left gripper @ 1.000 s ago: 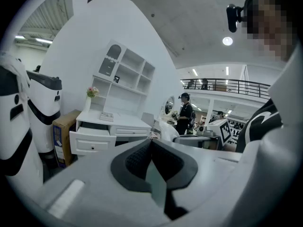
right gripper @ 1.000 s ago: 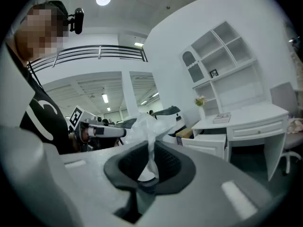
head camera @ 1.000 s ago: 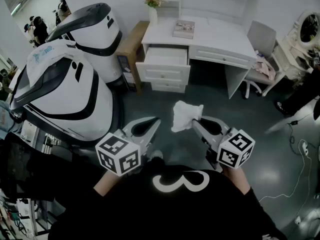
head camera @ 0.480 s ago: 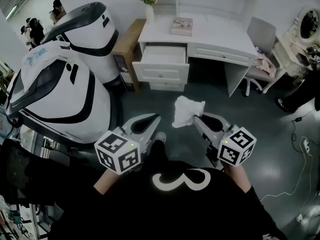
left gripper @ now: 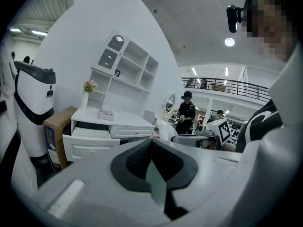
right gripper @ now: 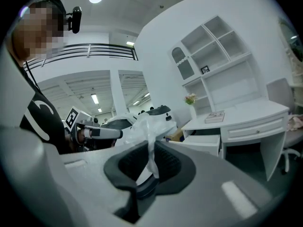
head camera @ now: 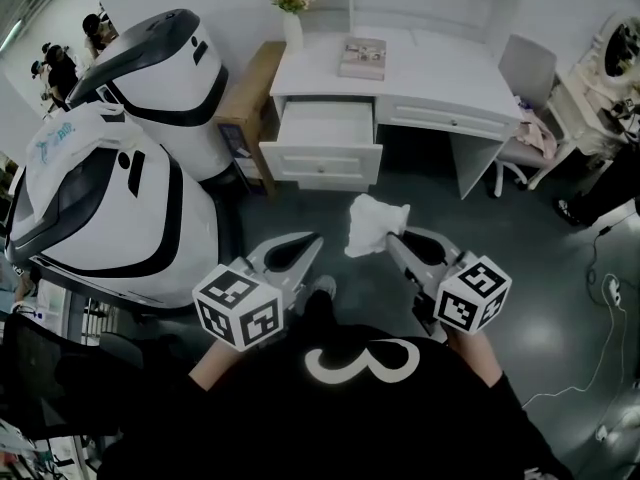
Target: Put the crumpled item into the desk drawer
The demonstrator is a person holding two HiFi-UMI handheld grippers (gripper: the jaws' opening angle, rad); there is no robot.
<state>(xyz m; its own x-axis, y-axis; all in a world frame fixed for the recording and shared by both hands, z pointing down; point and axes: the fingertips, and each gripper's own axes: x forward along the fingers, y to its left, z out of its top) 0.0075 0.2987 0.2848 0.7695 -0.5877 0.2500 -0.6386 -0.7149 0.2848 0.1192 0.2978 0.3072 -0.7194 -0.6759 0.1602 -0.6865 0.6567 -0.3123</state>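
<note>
The crumpled white plastic item (head camera: 372,223) sits at the centre of the head view. It is pinched in the right hand-held gripper (head camera: 392,238), whose jaws are closed on its lower edge so that most of it bunches up above and beyond the tips. The right gripper view shows the same thing: a thin fold of the item (right gripper: 147,126) is trapped between the dark pads, and the rest billows up and to the left. The left hand-held gripper (head camera: 305,248) lies at centre left with its jaws together at the tips and nothing between them.

The pulled-out white top drawer (head camera: 322,160) stands in the upper middle of the head view, under the left end of the white surface (head camera: 430,73). It lies above and a little left of the held item and well apart from it, with bare dark floor between. Its mouth faces upward, its long side runs across the frame, and its front panel faces the person.

In the right gripper view the drawer (right gripper: 201,143) shows just right of the jaws, so this hand-held gripper points slightly left of it. The empty left one sits more squarely below the drawer in the head view. Because the right one carries the item, I judge that it must travel up the frame, bear a little left, and arrive over the front panel before the item can drop inside.
</note>
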